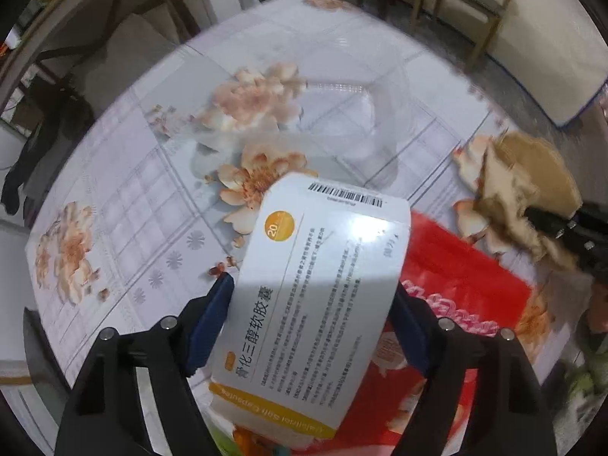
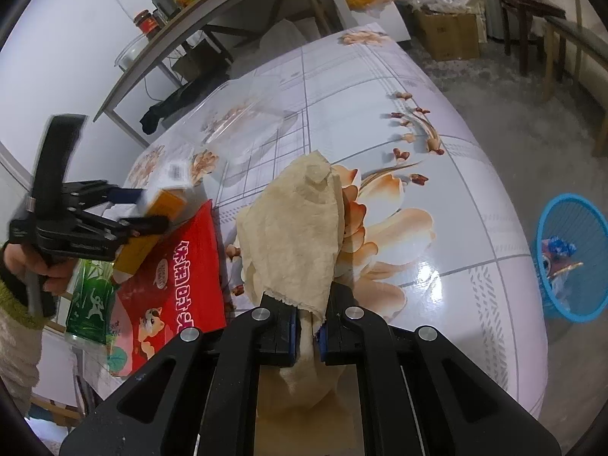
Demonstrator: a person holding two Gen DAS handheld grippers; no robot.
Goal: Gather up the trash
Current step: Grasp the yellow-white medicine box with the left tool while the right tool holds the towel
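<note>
Black finger links of the left gripper (image 1: 315,319) are filling the foreground of the left wrist view, their blue pads (image 1: 212,315) standing wide apart on either side of a white medicine box (image 1: 319,285). Whether the pads are pressing the box or merely flanking it is hard to tell; the left pad appears to be touching its edge. Directly beneath the box a red snack bag (image 1: 467,285) is lying on the flowered table (image 1: 152,190). Beside the box, on its right, the right gripper (image 2: 307,336) is clenching a crumpled beige paper towel (image 2: 292,235), jaws nearly closed on a bunched fold. Beyond the table edge, well apart from the box, a blue basket (image 2: 570,258) is standing on the floor, already holding some wrappers. For a sound grip, the left pads are best seated squarely on the box's two long faces and closed firmly before lifting, since the glossy card is likely to slip or pivot; both items probably belong in the basket.
</note>
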